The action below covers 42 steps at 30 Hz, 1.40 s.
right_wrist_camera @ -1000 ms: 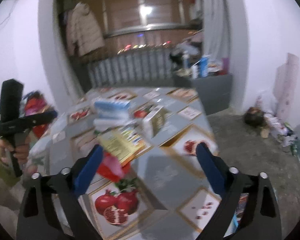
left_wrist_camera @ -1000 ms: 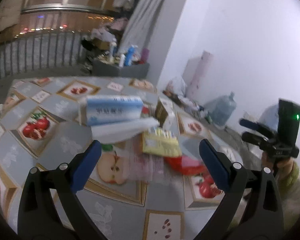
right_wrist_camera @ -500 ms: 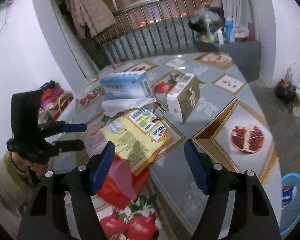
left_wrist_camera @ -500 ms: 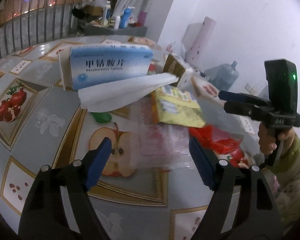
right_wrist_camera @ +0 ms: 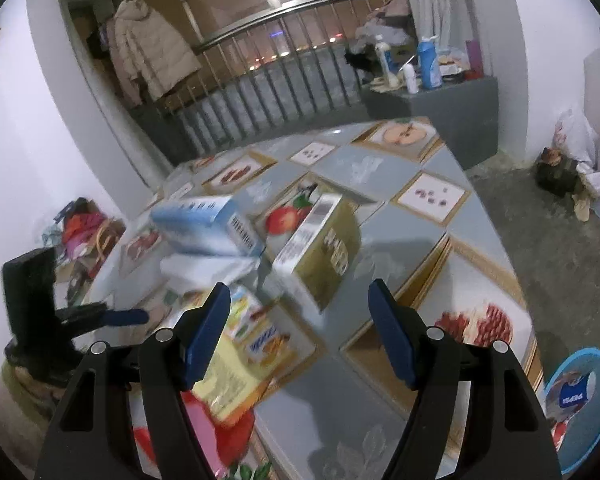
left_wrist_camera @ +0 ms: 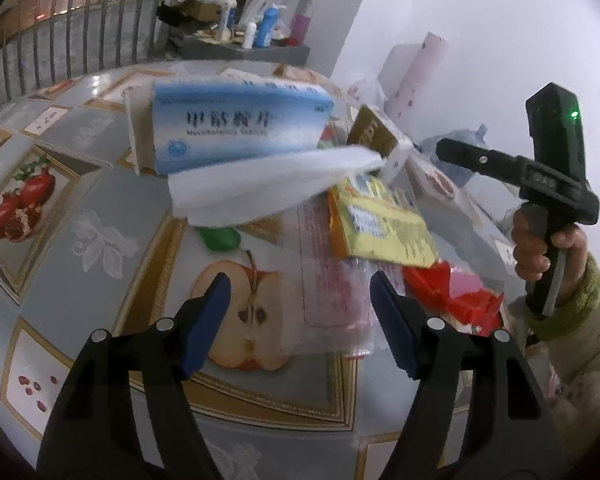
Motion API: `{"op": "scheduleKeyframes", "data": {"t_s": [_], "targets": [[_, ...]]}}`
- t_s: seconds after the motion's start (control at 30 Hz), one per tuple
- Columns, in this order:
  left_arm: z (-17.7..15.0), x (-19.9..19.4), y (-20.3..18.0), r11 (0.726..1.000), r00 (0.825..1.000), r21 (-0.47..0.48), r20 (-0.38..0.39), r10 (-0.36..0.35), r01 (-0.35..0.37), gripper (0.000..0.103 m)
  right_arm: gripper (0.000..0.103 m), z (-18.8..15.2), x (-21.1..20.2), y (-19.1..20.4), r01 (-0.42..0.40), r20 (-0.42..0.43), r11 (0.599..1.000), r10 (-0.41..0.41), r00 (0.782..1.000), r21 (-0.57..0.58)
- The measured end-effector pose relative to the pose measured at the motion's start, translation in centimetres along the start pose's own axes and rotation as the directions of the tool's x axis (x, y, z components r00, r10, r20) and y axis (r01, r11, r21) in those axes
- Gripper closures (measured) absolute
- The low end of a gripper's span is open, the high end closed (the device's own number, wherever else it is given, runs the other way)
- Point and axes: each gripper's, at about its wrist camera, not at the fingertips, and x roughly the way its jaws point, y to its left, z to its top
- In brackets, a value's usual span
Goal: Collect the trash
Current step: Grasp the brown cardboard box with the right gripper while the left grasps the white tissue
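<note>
Litter heap (left_wrist_camera: 300, 184) near table edge (right_wrist_camera: 496, 248)

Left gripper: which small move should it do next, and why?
Probably ease the left gripper forward and down onto the clear plastic wrapper lying flat just ahead. Its jaws are closing with nothing pinched between them yet, so closing fully here would likely grab nothing.
</note>
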Motion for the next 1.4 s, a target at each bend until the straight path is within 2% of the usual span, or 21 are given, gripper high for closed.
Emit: {"op": "scheduleKeyframes", "data": {"t_s": [0.1,0.17,0.37,0.63,0.73,0.9,1.07,1.23,1.4], "targets": [[0.9,-0.7,0.4,1.0,0.999,-0.011,0.041,0.016,-0.015,0.041,0.034,0.6,0.8,0.0,0.013,-0.002,1.0,-0.013,1.0,-0.004],[1.5,-1.0,1.0,0.998,0.997,-0.023,0.061,0.052,-0.05,0.045,0.035,0.8,1.2,0.0,0.018,-0.007,1.0,-0.018,1.0,-0.004],[3.0,-0.3,2.8,0.989,0.986,-0.057,0.085,0.142,-0.137,0.045,0.039,1.3,2.4,-0.4,0.022,-0.016,1.0,-0.022,1.0,0.015],[3.9,1.1,4.6,0.982,0.987,-0.123,0.063,0.149,-0.141,0.047,0.047,1.7,3.6,-0.8,0.02,-0.033,0.999,-0.019,0.999,0.033],[4.1,1.6,4.8,0.981,0.988,-0.13,0.053,0.148,-0.14,0.052,0.048,1.7,3.8,-0.8,0.019,-0.034,0.999,-0.018,0.999,0.032],[4.3,2.5,5.3,0.977,0.988,-0.156,0.032,0.15,-0.143,0.065,0.056,1.7,4.2,-0.9,0.008,-0.038,0.999,-0.007,0.999,0.034],[4.3,2.7,5.4,0.975,0.987,-0.161,0.024,0.159,-0.153,0.083,0.067,1.8,4.1,-0.5,-0.003,-0.039,1.0,0.004,0.999,0.027],[4.1,2.4,5.7,0.973,0.987,-0.177,0.029,0.155,-0.148,0.097,0.072,1.7,3.8,-0.3,0.007,-0.038,1.0,-0.006,0.999,0.023],[4.1,2.0,5.8,0.974,0.988,-0.178,0.042,0.151,-0.141,0.103,0.076,1.7,3.3,-0.5,0.011,-0.036,1.0,-0.01,0.999,0.027]]}}
